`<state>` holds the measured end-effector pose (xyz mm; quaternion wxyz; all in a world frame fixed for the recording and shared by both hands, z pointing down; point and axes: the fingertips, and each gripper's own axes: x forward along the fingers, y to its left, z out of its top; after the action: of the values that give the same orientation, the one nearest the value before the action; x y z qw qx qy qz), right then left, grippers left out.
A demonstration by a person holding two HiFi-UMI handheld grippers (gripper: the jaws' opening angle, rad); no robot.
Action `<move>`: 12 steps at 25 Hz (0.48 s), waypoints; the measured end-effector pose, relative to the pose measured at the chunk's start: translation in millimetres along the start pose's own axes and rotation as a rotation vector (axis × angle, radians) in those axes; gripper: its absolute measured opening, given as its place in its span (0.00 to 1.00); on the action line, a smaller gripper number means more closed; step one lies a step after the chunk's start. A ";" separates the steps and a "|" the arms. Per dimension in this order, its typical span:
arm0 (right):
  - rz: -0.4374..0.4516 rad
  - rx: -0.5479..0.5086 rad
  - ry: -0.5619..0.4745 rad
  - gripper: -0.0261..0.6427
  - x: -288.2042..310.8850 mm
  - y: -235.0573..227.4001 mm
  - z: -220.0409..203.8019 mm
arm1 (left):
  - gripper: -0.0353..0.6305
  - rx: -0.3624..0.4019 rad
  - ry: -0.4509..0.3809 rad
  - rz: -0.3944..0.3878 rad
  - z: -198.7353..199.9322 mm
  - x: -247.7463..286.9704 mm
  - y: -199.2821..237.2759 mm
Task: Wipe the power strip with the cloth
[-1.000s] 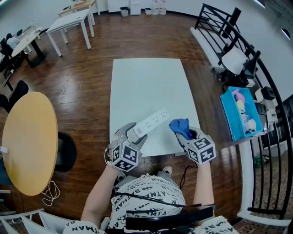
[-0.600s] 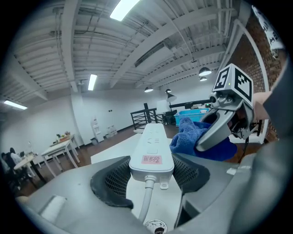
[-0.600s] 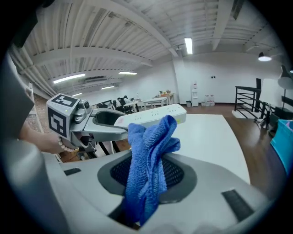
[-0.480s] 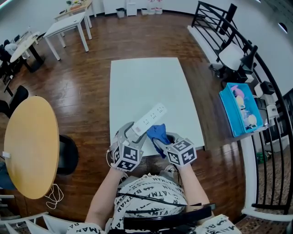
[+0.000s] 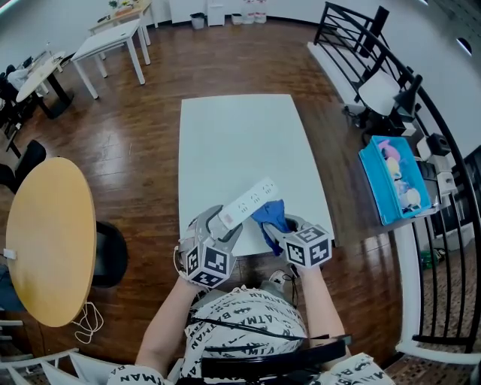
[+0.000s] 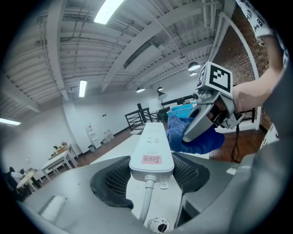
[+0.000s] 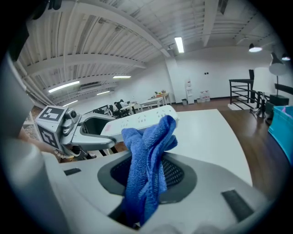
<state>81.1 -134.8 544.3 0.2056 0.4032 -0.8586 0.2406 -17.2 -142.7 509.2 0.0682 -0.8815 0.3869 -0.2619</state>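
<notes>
Blue terry cloth (image 7: 145, 164) is bunching up out of the right gripper (image 5: 276, 227), whose jaws are pinching its lower folds. The loose upper end is standing free beyond the pads. Alongside, the left gripper (image 5: 222, 222) is clamping the cable end of the white power strip (image 5: 251, 201), with the cable (image 6: 145, 201) running back between the jaws. The strip is hanging in the air over the near edge of the white table (image 5: 240, 135), slanting away and to the right, resting on nothing. The cloth is lying against the strip's right-hand long side, about midway along. Contact looks likely, though how firmly it is pressing cannot be judged.

Risks, as assessed:
- The strip is being held at one end only, so sideways wiping pressure could be levering it round in the jaws or working it loose.
- The cloth is being gripped by a narrow pinch, and drag along the casing could be pulling it out.
- Its loops could be catching in the sockets.
- With so little cloth projecting, the bare right jaw could be striking the casing instead.

Containers:
- A blue bin (image 5: 372, 189) is standing well apart from the table, off its right edge. It is holding several pale pink and white items (image 5: 398, 180), too small to identify.
- A small grey bin (image 5: 198, 20) is sitting at the far wall; its contents are not visible.
</notes>
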 end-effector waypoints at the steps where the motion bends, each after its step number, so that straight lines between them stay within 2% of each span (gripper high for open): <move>1: -0.012 0.003 -0.002 0.24 -3.3 -6.9 0.1 | 0.48 0.013 -0.003 -0.008 0.6 -1.2 -1.6; 6: -0.081 -0.030 0.018 0.24 -22.4 -42.4 -3.1 | 0.48 0.090 -0.013 -0.059 -0.3 -8.5 -7.5; 12: -0.108 -0.217 0.070 0.24 -41.8 -64.2 -2.9 | 0.48 0.160 -0.046 -0.148 0.7 -15.7 -13.7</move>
<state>157.1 -144.1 539.6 0.2905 0.4155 -0.8490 0.1489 -16.8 -122.0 506.6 0.1279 -0.9052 0.2967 -0.2759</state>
